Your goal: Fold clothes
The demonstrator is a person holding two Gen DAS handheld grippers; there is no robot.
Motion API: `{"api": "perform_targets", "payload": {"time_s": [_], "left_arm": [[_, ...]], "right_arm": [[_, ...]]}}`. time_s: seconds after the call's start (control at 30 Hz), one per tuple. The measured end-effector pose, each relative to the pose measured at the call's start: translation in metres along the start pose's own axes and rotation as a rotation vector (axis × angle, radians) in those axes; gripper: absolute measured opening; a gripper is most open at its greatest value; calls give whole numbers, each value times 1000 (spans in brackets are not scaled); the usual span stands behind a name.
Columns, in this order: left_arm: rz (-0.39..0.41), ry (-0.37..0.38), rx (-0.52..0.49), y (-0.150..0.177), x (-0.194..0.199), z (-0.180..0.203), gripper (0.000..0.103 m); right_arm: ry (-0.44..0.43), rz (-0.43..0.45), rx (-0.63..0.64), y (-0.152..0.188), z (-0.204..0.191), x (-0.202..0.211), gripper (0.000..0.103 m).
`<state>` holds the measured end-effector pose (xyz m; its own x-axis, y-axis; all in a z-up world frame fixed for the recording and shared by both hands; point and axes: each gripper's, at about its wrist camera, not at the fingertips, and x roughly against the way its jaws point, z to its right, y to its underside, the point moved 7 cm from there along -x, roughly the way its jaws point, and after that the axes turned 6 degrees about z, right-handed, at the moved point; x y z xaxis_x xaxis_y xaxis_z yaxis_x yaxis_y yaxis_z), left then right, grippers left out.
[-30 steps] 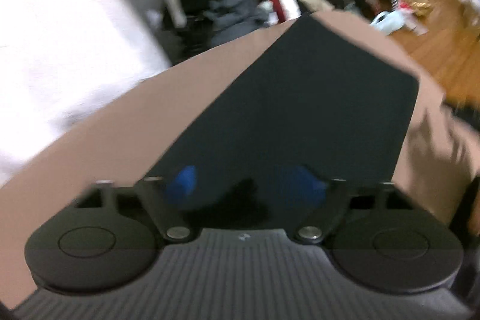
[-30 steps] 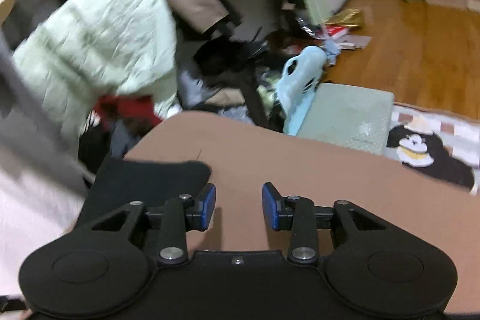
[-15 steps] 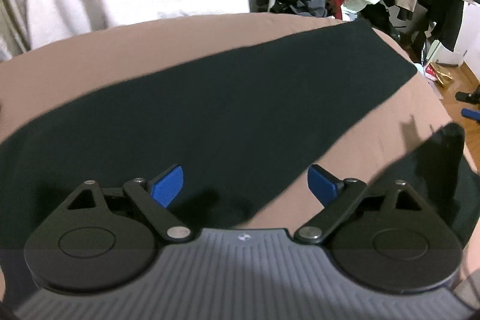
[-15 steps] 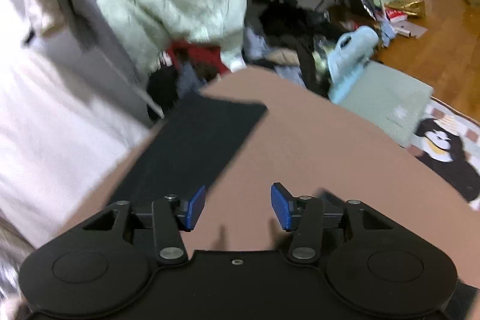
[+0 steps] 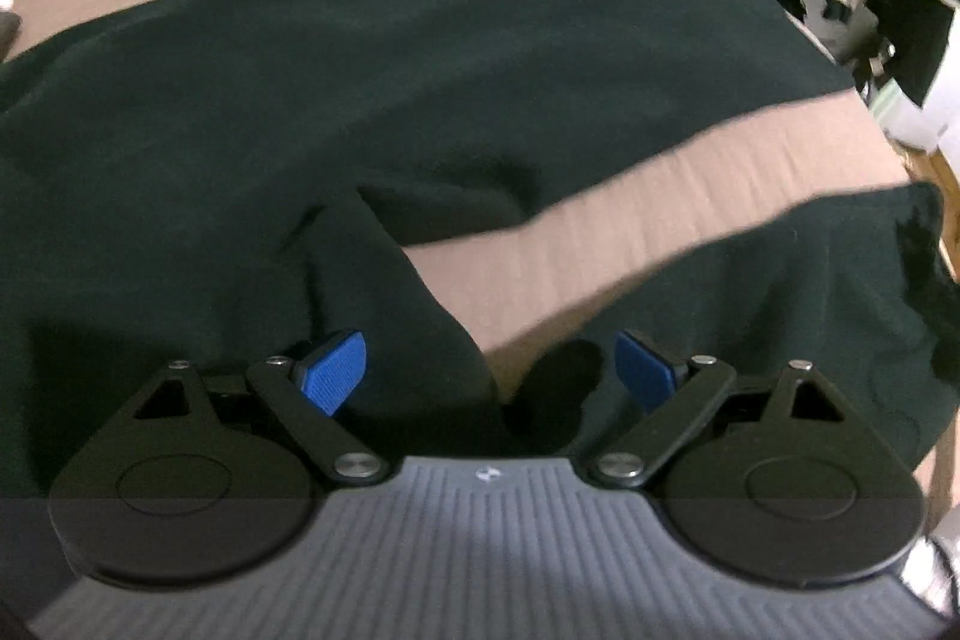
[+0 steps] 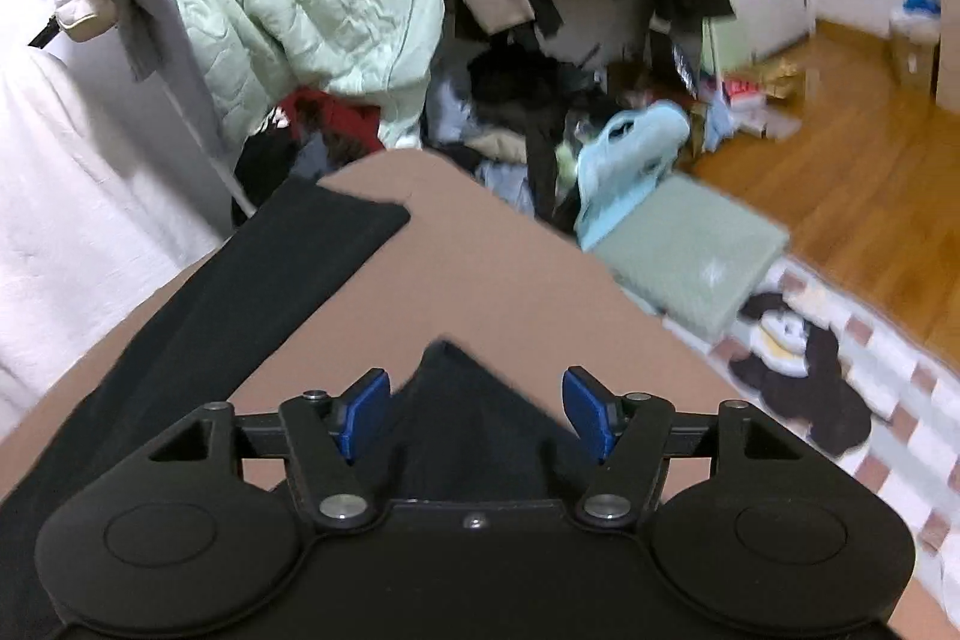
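A black pair of trousers (image 5: 360,88) lies spread on the brown table (image 5: 660,208). One leg runs along the far side and the other leg (image 5: 810,292) along the near right. My left gripper (image 5: 489,376) is open, low over the crotch area, with a dark fold between its blue pads (image 5: 333,379). In the right wrist view my right gripper (image 6: 477,415) is open over the pointed end of one leg (image 6: 462,412). The far leg (image 6: 288,268) stretches away to the left on the table (image 6: 510,280).
Past the table's far corner hang a pale green quilted jacket (image 6: 324,16) and other coats. Piled clothes, a light blue bag (image 6: 630,148) and a green cushion (image 6: 690,244) lie on the floor. A patterned rug (image 6: 840,382) lies right. White bedding (image 6: 54,196) stands left.
Both grippers have dropped closer to the trousers. The left one now sits over the crotch fold and has opened wider. The right one has opened wider and a leg end now lies between its pads.
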<state>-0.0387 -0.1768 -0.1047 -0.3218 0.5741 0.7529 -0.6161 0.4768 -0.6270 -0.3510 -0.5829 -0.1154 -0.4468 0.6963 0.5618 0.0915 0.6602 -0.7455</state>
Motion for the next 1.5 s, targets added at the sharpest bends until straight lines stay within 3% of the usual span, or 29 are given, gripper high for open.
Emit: {"api": "perform_targets", "payload": {"time_s": [0.1,0.17,0.2,0.23,0.27,0.3,0.37,0.43,0.47,0.57,0.6,0.63,0.67,0.7,0.73,0.83,0.97,1.07,1.13,1.23,1.33,1.4,1.5], "left_arm": [[19,-12,33,-6,5,-12,91],[26,-40,60,-4,9,-24,91],[32,-51,77,-3,12,-32,91],[39,-63,95,-1,16,-40,91],[42,-79,128,1,19,-49,91],[45,-96,162,3,21,-59,91],[79,-226,295,8,31,-88,91],[88,-308,341,14,38,-106,91],[92,-347,361,17,42,-115,91],[38,-318,371,28,34,-118,91],[16,-293,371,34,30,-115,91],[-6,-267,370,40,25,-112,91],[-39,-267,364,46,20,-109,91],[-73,-271,357,53,14,-106,91],[-90,-291,333,56,10,-103,91],[-116,-346,256,61,2,-91,95],[-127,-318,198,61,1,-76,95],[-133,-295,194,65,11,-76,95],[-140,-300,230,71,26,-87,95],[-146,-255,313,75,49,-104,96],[-104,-240,387,74,69,-117,97],[-96,-287,408,77,73,-127,100],[-114,-340,433,88,74,-141,100]], "right_arm": [[-78,-112,-59,14,-15,-41,69],[26,-151,97,26,-24,-62,68],[86,-160,190,31,-28,-70,58],[110,-152,248,33,-32,-73,28],[99,-127,272,32,-36,-71,7],[117,-77,295,25,-38,-66,4],[210,73,337,1,-43,-46,4],[291,185,374,-18,-45,-33,4],[314,182,387,-20,-42,-39,4],[376,136,412,-22,-27,-65,9],[385,56,394,-12,-15,-84,14],[402,15,382,-5,-7,-95,29],[426,14,379,-1,-1,-98,37],[434,22,372,-1,2,-94,53],[426,39,362,-5,1,-84,60],[381,77,311,-18,1,-52,61],[174,17,70,-28,15,6,64],[0,-62,-133,-7,36,44,67],[-69,-115,-209,14,49,64,67],[-90,-201,-197,48,62,77,67],[-43,-250,-168,65,84,71,67],[-43,-234,-163,67,91,61,67],[-91,-110,-136,60,92,43,67]]}}
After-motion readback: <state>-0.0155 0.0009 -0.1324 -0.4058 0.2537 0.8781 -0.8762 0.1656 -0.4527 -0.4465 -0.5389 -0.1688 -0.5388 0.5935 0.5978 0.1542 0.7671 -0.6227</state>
